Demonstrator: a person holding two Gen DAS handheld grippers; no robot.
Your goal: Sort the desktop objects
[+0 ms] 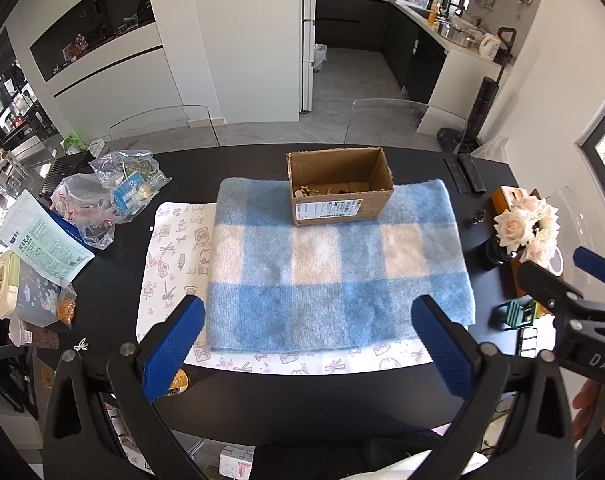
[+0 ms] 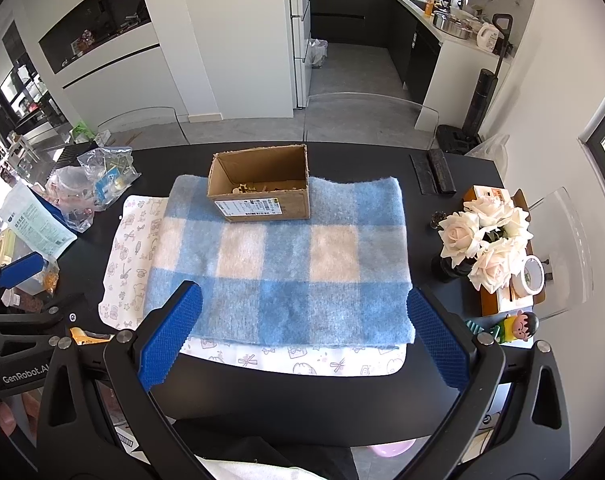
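Tabletop (image 1: 262, 392): black, smooth, glossy, rounded near edge, lying beneath both hand-held grippers.

Mat (image 1: 170, 264): thin white sheet with pink cartoon print, flat on the tabletop ahead of the left hand-held gripper (image 1: 308, 344).

Cloth (image 1: 334, 264): fuzzy blue-and-white check, rectangular, laid over the mat, directly ahead of both grippers; its near edge shows between the fingertips in each view.

Box (image 1: 340, 200): brown corrugated cardboard, open-topped, torn rim, printed label on the near wall. It stands on the far edge of the cloth, ahead of the left gripper and ahead-left of the right hand-held gripper (image 2: 302, 340). Inside: small pale flat pieces, too small to identify.

Bags (image 1: 114, 196): crinkled clear plastic, far left of the left gripper, holding blue and yellow packets.

Roses (image 2: 486, 240): cream, in a dark vase, right of the right gripper.

Tape roll (image 2: 529, 276): white, just beyond the roses.

Both grippers: blue textured pads spread wide, holding nothing.
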